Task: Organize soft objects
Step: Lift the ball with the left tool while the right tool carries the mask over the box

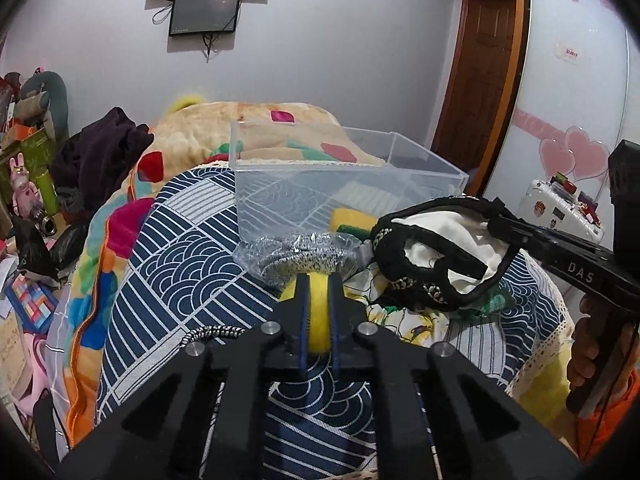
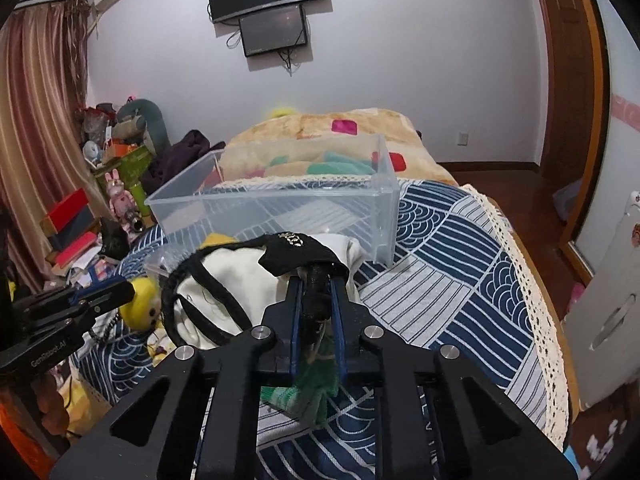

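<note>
two grippers work over a bed covered with a navy-and-white patterned cloth (image 1: 192, 248). the left gripper (image 1: 318, 280) has its fingers closed on a yellow plush toy (image 1: 320, 320), which sits pinched between the blue pads just above the cloth. in the right wrist view the same toy (image 2: 142, 300) shows a small face and sits at the tip of the left gripper (image 2: 120, 292).

the right gripper (image 2: 316, 280) is clamped on the black strap of a black-and-white fabric bag (image 2: 224, 280), with a bit of green knit cloth (image 2: 312, 388) hanging between and below its fingers. in the left wrist view the bag (image 1: 440, 248) is lifted off the bed, hanging from the right gripper (image 1: 500, 220) at the right side.

a clear plastic bin (image 1: 348, 176) stands open on the cloth beyond both grippers. a yellow-and-green sponge (image 1: 352, 222) shows at the bin's near wall; whether it lies inside or just in front of it is hard to tell. a grey speckled item in a clear wrapper (image 1: 296, 252) lies just in front of the bin, close to the left gripper's tips. a colourful blanket (image 1: 280, 128) is bunched behind the bin, and two screens (image 2: 272, 12) hang on the wall.
</note>
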The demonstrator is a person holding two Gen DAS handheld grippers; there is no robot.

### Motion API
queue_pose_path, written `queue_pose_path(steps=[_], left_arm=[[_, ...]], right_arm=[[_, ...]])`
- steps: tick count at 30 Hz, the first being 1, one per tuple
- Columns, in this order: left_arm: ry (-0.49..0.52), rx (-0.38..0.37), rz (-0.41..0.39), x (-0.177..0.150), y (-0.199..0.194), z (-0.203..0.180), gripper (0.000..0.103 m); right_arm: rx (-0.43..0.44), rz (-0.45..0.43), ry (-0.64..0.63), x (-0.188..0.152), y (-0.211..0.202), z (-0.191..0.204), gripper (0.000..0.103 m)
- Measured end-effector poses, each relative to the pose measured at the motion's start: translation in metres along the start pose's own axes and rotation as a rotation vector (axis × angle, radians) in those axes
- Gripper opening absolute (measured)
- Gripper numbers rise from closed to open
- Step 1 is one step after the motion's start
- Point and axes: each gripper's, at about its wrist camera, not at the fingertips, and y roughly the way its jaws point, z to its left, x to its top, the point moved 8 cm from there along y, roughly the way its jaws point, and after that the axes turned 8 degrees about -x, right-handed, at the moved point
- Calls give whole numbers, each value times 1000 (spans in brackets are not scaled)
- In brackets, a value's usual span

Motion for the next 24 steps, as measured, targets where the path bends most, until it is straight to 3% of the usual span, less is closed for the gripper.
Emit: queue_pose_path(steps=[5,8,9,10,11,17,20,24], left_arm=[[7,-2,-10,5,-7,-2,7],[-1,1,2,3,-6,0,28],[-2,8,4,2,-5,1,45],[-1,18,4,0,-4,2,54],[1,21,7,-1,-2,2,56],[-21,-1,72,-13,17,5,56],[-36,8,85,-17,23,11,38],[-46,-7,55,-12,16,13,37]], right_arm=[[3,-59,-1,12,-14,2,10],[6,-94,5,20,-23,1,10],[6,-104,7,22,-25,1,10],[6,-112,9,24,-27,0,10],[7,-122,12,26,-29,0,10],[15,-171,23,39,-39,1,10],[18,-188,25,44,-42,3,10],[16,-207,21,52,-43,2,10]])
